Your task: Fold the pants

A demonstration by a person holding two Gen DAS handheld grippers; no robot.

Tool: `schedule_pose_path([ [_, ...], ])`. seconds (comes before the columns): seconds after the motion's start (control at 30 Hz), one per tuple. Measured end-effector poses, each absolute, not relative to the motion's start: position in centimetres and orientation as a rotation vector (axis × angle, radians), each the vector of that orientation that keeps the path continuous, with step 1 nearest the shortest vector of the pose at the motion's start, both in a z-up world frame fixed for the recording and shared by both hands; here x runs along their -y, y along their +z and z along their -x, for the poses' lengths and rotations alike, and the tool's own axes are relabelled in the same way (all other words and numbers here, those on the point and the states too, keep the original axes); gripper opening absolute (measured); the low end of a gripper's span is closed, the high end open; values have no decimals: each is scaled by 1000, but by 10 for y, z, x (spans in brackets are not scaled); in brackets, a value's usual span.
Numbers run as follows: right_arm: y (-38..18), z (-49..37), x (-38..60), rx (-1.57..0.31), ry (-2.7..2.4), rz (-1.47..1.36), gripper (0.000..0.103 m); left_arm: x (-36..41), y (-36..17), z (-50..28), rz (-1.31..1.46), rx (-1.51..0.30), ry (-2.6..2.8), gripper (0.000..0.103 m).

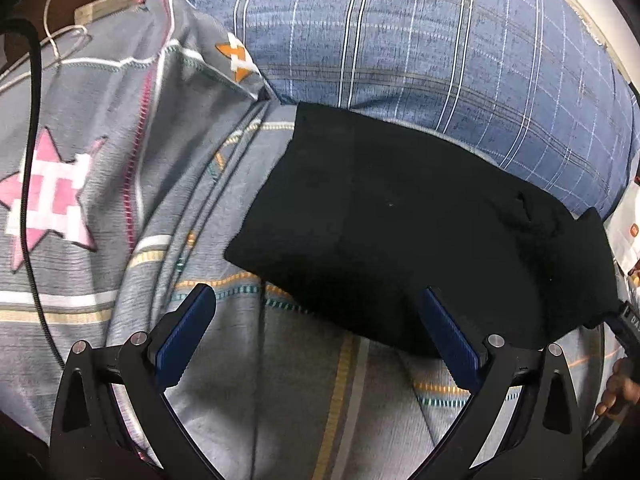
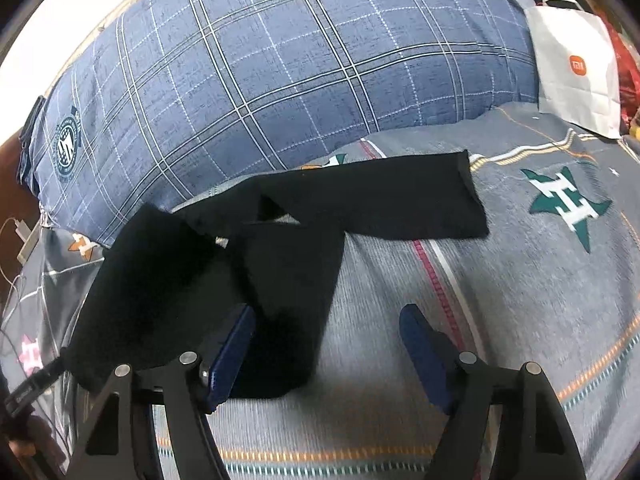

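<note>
Blue plaid quilt (image 2: 304, 68) on grey star-patterned bedsheet (image 2: 520, 280); white paper bag (image 2: 576, 80) beside it.

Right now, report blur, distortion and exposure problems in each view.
Left wrist view: fisheye bends the plaid quilt; star-patterned sheet smeared at left; black pants nearly featureless. Right wrist view: top-left corner blown out white; pants lose fold detail; the white bag stays readable.

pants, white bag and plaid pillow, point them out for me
pants (image 2: 168, 288), right wrist view, on the wide folded part at the left
white bag (image 2: 576, 80), right wrist view, on its front face below the orange logo
plaid pillow (image 2: 280, 80), right wrist view, on the middle of its top face
</note>
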State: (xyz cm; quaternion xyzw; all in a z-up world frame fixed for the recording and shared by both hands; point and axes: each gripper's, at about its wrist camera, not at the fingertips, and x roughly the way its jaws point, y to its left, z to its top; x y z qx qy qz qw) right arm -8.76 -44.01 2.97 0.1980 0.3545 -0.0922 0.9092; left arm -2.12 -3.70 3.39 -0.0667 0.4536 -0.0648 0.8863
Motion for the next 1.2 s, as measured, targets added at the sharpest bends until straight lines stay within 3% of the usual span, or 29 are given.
schedule_pose_path([
  [0.13, 24, 59, 444, -767, -157, -413, 74, 43, 24, 10, 139, -969, -136, 102],
  [0.2, 21, 47, 442, -766, -155, -386, 66, 47, 19, 5, 132, -981, -132, 102],
  [0.27, 19, 36, 438, -770, -143, -337, 26, 50, 14, 0, 130, -1001, -130, 102],
  [0.33, 19, 29, 436, -773, -145, -312, 8, 51, 11, -2, 130, -1011, -131, 102],
  [0.67, 87, 149, 483, -583, -331, -376, 7, 42, 12, -1, 155, -1001, -133, 102],
  [0.9, 53, 177, 534, -688, -508, -441, 7, 39, 12, 3, 188, -1001, -133, 102],
  [1.0, 54, 177, 534, -644, -465, -510, 24, 37, 14, 2, 213, -1008, -136, 102],
  [1.03, 59, 180, 534, -622, -454, -530, 42, 36, 14, 2, 225, -1008, -137, 102],
  [1.07, 63, 185, 535, -612, -475, -531, 50, 36, 14, 2, 230, -1007, -135, 102],
  [1.2, 66, 199, 544, -645, -559, -519, 50, 40, 12, 1, 207, -992, -126, 102],
])
